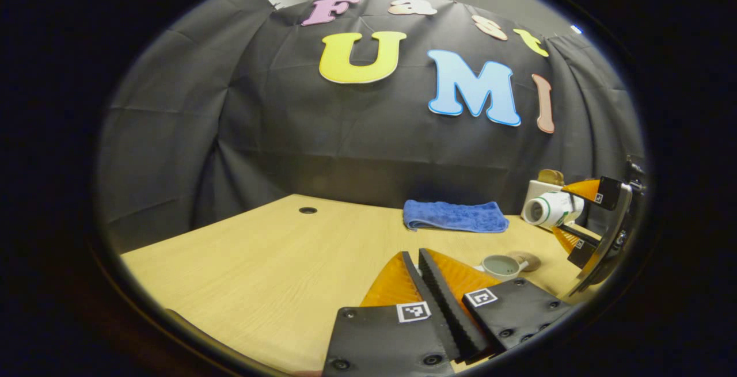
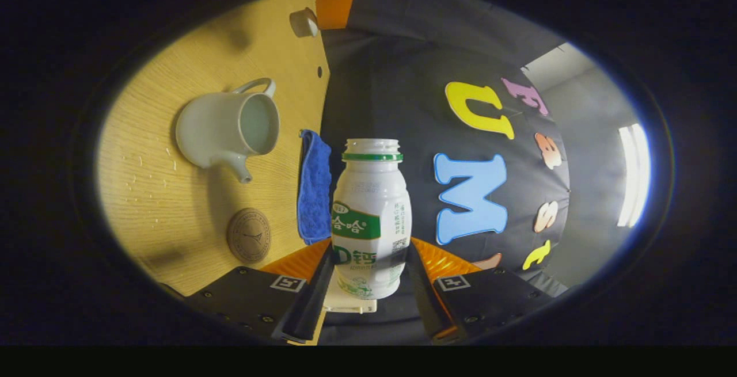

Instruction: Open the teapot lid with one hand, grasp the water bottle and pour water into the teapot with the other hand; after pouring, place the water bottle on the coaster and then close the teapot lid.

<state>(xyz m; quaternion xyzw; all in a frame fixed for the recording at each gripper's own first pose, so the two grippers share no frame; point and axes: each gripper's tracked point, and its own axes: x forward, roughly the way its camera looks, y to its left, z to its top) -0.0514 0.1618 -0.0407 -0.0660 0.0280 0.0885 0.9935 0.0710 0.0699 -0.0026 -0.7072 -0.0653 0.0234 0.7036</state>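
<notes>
My right gripper [image 2: 371,253] is shut on a white uncapped water bottle [image 2: 371,216] with a green label, held lying sideways in the air. The open white teapot [image 2: 227,126] stands on the table with water inside, off to the side of the bottle's mouth. A round brown coaster [image 2: 249,235] lies near its spout. In the left gripper view the bottle [image 1: 553,209] and right gripper [image 1: 576,216] hang above and beyond the teapot [image 1: 501,266]. My left gripper [image 1: 419,259] has its fingers close together. The small white lid [image 2: 303,22] hangs off the table at a left finger [image 2: 334,10].
A folded blue cloth [image 1: 455,216] lies at the back of the wooden table [image 1: 259,262]. A white box [image 1: 538,188] stands behind the bottle. Water drops [image 2: 144,175] dot the table beside the teapot. A cable hole [image 1: 308,210] sits far left.
</notes>
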